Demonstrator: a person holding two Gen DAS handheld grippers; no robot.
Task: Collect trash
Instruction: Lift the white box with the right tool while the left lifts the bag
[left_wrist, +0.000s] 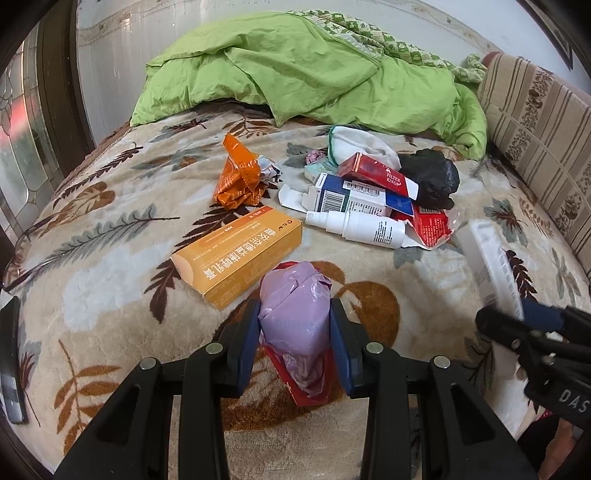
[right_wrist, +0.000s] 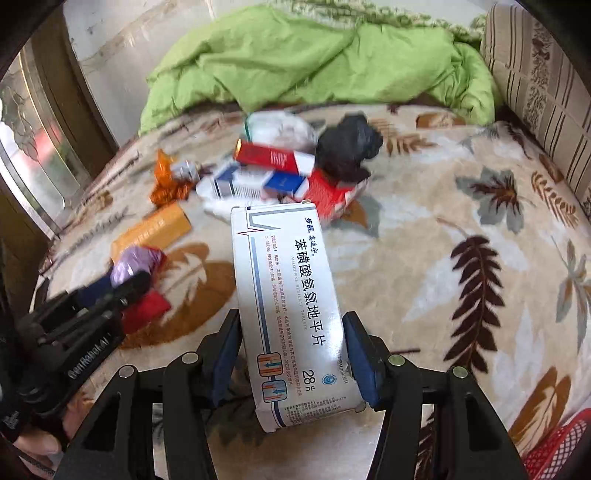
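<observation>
The left hand-held gripper (left_wrist: 295, 332) is drawn in narrow, its blue pads pressed on both sides of a crumpled lilac plastic bag (left_wrist: 295, 314) with a red wrapper (left_wrist: 310, 387) bunched under it; the bundle hangs just above the bed (left_wrist: 110, 258). The right hand-held gripper (right_wrist: 291, 354) stands at a middling width and clamps a white pill box (right_wrist: 291, 295) by its long sides, the box held up over the blanket and pointing away from the camera. In the left wrist view this same box shows blurred at the right edge.

Just beyond the lilac bag lies an orange carton (left_wrist: 236, 254), flat on the leaf-patterned blanket. Farther on, to its left, sits a crumpled orange foil wrapper (left_wrist: 240, 177) with a scrap of silvery paper touching it. To the right is a heap of trash: a white spray bottle (left_wrist: 362, 227) on its side, a blue and white box (left_wrist: 354, 195) above it, a red cigarette pack (left_wrist: 376, 173) resting on top, a torn red packet (left_wrist: 428, 221) and a black bag (left_wrist: 430, 177) at the heap's right, white cloth behind. Farthest back lies a green quilt (left_wrist: 295, 74), and a striped cushion (left_wrist: 535, 110) lines the right side.
</observation>
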